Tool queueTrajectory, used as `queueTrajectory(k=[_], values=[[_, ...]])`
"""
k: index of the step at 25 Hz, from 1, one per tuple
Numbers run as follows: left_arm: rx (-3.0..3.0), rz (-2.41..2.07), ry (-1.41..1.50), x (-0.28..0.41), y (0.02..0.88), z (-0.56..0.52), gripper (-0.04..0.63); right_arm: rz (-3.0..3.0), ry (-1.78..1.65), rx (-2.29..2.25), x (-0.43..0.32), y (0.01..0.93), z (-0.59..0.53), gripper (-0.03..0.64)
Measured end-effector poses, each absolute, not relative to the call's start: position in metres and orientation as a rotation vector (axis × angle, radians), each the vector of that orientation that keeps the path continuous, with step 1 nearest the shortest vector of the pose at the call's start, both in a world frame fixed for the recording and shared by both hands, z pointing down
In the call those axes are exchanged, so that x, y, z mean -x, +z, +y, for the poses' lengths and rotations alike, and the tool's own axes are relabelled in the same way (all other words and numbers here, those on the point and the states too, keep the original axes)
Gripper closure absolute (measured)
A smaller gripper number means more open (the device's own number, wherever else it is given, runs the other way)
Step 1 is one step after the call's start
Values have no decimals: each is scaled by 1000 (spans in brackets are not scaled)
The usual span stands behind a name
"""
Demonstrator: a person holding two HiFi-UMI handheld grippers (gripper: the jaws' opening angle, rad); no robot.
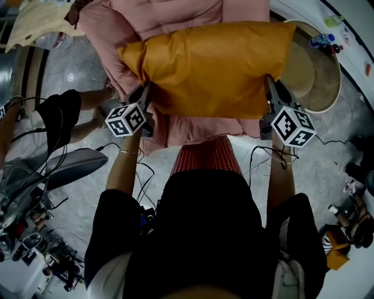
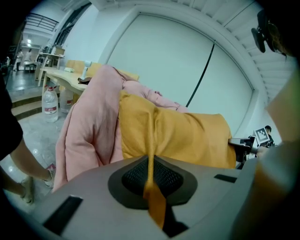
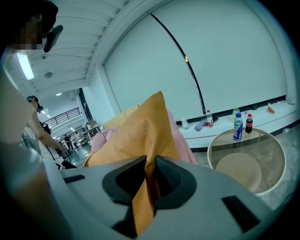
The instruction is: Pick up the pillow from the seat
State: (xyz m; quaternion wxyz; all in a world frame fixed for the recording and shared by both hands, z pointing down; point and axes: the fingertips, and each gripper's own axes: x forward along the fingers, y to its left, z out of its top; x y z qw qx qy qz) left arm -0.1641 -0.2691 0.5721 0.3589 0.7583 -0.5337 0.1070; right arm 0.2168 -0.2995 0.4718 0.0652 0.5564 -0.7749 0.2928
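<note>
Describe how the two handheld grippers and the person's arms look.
The left gripper and right gripper each have a grey body, dark jaw pads and a cube of black-and-white square markers. The person wears black short sleeves and a thin bracelet on the left wrist.

The mustard-orange fabric pillow [image 1: 216, 67] was one plain colour. At twelve o'clock from it, the pale pink padded seat [image 1: 175, 17] was plain too. The grey left gripper [image 1: 145, 96] and right gripper [image 1: 270, 87] bore black-and-white square markers. At six o'clock lay red-and-white checked cloth [image 1: 207, 155], then a black top [image 1: 204, 222]. At two o'clock stood a round beige table [image 1: 310, 76].
</note>
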Motion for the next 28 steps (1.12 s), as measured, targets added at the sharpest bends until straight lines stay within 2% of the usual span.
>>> queueTrajectory(k=[13,28], values=[[-2021,-1306,321,166,538,-274,566,-2353,859,-1727,-214,439,-298,549],[-2025,-1302,228,185,482,-277,566,-2417,854,-1749,-200,401,-302,549]])
